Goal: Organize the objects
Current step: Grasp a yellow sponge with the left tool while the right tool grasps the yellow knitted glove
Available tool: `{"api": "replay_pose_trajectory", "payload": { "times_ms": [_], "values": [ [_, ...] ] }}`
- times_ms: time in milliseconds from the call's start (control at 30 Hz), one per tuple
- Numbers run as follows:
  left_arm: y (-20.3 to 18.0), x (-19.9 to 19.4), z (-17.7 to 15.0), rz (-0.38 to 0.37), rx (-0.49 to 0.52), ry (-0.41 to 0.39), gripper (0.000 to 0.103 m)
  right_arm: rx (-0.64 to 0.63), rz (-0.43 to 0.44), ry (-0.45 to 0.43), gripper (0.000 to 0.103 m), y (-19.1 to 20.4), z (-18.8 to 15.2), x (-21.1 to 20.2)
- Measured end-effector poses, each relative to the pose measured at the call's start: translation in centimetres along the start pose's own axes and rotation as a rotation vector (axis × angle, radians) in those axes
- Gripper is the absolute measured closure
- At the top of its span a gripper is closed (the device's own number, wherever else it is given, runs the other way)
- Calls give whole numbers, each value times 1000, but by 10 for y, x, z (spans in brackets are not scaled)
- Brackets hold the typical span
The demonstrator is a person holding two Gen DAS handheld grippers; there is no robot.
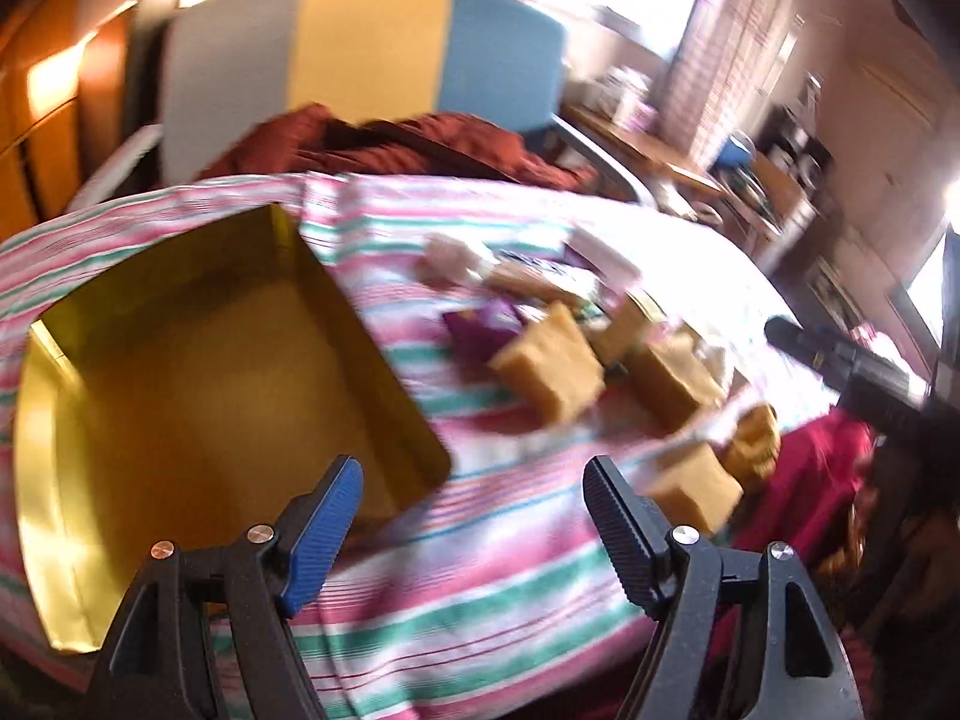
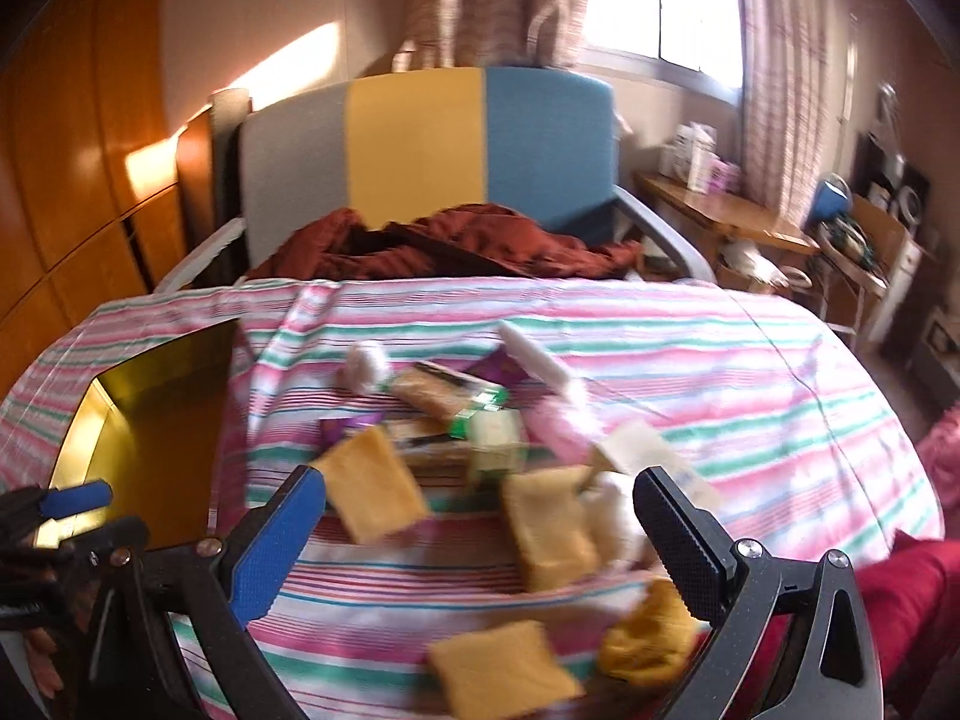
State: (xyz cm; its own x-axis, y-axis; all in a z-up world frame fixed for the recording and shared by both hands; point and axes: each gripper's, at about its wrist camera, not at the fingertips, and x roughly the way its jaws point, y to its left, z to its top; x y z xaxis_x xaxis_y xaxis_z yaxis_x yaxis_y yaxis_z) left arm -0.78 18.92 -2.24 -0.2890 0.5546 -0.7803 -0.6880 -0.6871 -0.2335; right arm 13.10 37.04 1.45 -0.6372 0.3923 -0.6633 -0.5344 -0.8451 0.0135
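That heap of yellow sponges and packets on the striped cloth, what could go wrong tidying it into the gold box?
Items in the heap overlap, so open jaws might pinch two at once. One yellow sponge lies near the striped cloth's front edge and might get knocked off. The gold box is probably light and could slide when bumped.

Gold tray; pink-green-white striped cloth; tan sponges
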Motion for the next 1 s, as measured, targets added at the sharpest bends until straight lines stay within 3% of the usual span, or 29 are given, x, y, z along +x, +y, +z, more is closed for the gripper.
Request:
{"api": "replay_pose_trajectory", "payload": {
  "times_ms": [267, 367, 567, 767, 900, 1000],
  "values": [
    [-78, 42, -15, -130, 297, 113, 27, 121, -127, 28, 0, -99, -6, -26],
    [-111, 49, -24, -159, 442, 110, 27, 143, -135, 48, 0, -116, -11, -30],
    [-152, 80, -34, -182, 609, 148, 27, 173, -133, 90, 0, -130, -20, -28],
    [-159, 118, -40, -188, 611, 223, 43, 178, -118, 125, 0, -134, -19, -21],
    [-143, 113, -39, -242, 551, 197, 48, 135, -80, 187, 0, -125, -21, -5],
    [-126, 105, -35, -229, 499, 162, 48, 91, -43, 255, 0, -115, -25, 9]
  ]
}}
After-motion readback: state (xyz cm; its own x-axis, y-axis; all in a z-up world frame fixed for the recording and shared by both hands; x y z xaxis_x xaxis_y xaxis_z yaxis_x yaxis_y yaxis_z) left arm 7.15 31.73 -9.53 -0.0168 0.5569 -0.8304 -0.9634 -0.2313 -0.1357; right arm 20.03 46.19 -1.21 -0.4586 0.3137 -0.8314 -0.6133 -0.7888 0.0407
